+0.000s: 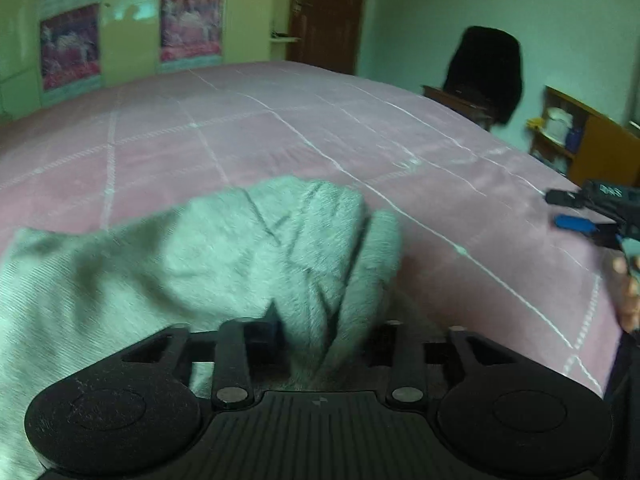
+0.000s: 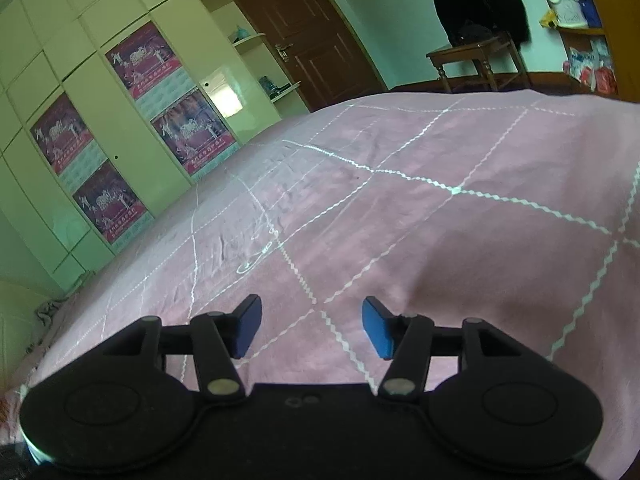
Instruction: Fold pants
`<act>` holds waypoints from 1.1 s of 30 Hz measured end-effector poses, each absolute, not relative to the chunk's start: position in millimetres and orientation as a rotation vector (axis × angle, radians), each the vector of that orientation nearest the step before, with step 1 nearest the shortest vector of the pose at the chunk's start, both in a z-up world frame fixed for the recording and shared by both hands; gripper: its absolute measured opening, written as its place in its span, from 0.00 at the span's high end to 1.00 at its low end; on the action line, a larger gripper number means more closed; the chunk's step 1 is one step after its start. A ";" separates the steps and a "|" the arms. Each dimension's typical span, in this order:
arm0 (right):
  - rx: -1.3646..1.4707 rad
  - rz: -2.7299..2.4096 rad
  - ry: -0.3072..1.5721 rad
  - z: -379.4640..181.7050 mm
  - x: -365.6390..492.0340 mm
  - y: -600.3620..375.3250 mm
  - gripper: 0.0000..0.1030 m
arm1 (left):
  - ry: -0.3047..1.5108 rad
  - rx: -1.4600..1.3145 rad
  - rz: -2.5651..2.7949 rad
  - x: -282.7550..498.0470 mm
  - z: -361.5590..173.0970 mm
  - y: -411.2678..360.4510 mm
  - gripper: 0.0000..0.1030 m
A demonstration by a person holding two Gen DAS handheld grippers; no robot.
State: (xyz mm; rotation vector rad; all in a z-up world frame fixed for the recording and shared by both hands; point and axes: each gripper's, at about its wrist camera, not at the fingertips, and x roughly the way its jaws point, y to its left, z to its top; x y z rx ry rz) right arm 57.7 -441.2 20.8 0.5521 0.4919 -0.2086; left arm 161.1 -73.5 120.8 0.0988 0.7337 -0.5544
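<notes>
The grey pants (image 1: 224, 252) hang bunched in front of the left wrist camera, over the pink bedspread (image 1: 280, 136). My left gripper (image 1: 312, 332) is shut on a fold of the pants; the cloth covers its fingertips. My right gripper (image 2: 312, 328) is open and empty, with blue pads (image 2: 376, 332) apart, low over the bedspread (image 2: 440, 220). It also shows at the right edge of the left wrist view (image 1: 588, 208). No pants show in the right wrist view.
A cream wardrobe with posters (image 2: 132, 128) stands beyond the bed. A brown door (image 2: 304, 28), a wooden chair with dark clothing (image 2: 476, 40) and an orange shelf unit (image 2: 588, 20) lie past the far edge.
</notes>
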 end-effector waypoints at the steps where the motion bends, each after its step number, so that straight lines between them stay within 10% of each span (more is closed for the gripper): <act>1: 0.556 -0.208 0.494 20.2 58.2 -441.4 0.45 | 0.746 0.058 -0.601 159.8 122.1 -72.5 0.30; 15: 0.524 -0.202 0.456 25.2 45.9 -430.7 0.43 | 0.484 -0.058 -0.220 46.0 182.7 60.6 0.21; 33: 0.492 0.241 0.588 32.8 51.7 -276.3 0.43 | 0.704 0.023 0.007 39.6 120.4 120.4 0.21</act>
